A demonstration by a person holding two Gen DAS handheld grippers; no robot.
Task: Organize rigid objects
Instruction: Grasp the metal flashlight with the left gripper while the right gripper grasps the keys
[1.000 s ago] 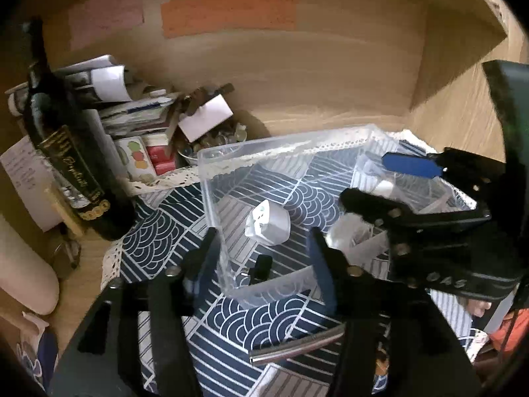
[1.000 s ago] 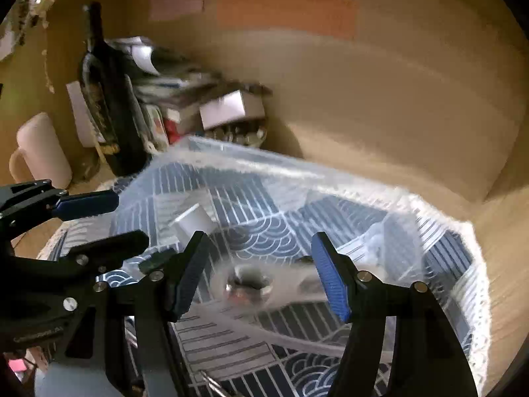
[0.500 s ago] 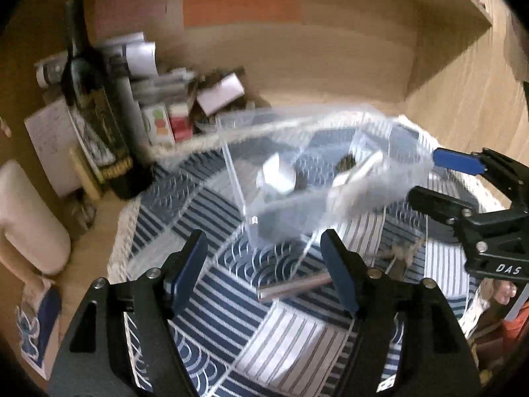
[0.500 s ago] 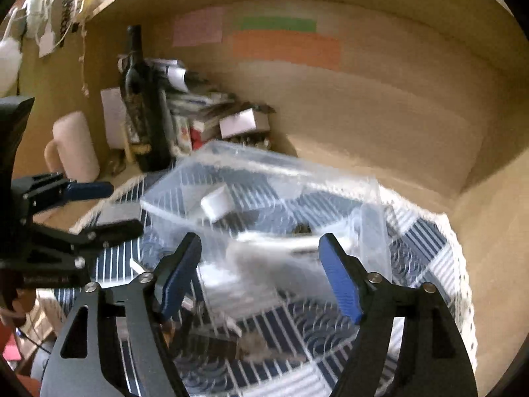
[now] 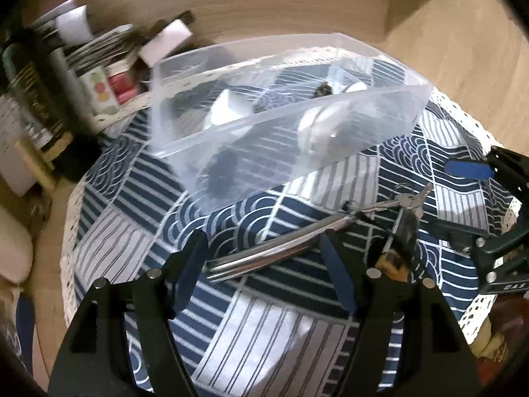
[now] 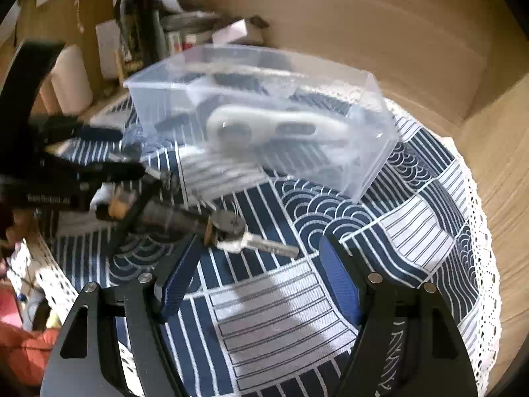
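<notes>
A clear plastic box [image 5: 380, 106] [image 6: 370, 162] stands on the blue patterned cloth and holds a white adapter [image 5: 228, 109], a long white device [image 6: 277, 129] and some dark items. A silver metal bar [image 5: 274, 251] lies on the cloth in front of it, right before my open, empty left gripper [image 5: 264, 268]. A key bunch [image 6: 238, 231] [image 5: 410, 201] with a dark fob lies beside the bar, just ahead of my open, empty right gripper [image 6: 261, 271]. Each gripper shows in the other's view, the left [image 6: 96, 152] and the right [image 5: 463, 195].
A dark wine bottle [image 6: 132, 33] [image 5: 29, 99], stacked papers and small boxes [image 5: 109, 66] crowd the back left by the wooden wall. A cream mug [image 6: 69, 79] stands at the left. The cloth's lace edge [image 6: 479, 231] ends near the wooden side wall.
Both grippers have drawn back and up from the clear box toward the front of the cloth. The metal bar and the keys now lie just ahead of the fingers.
</notes>
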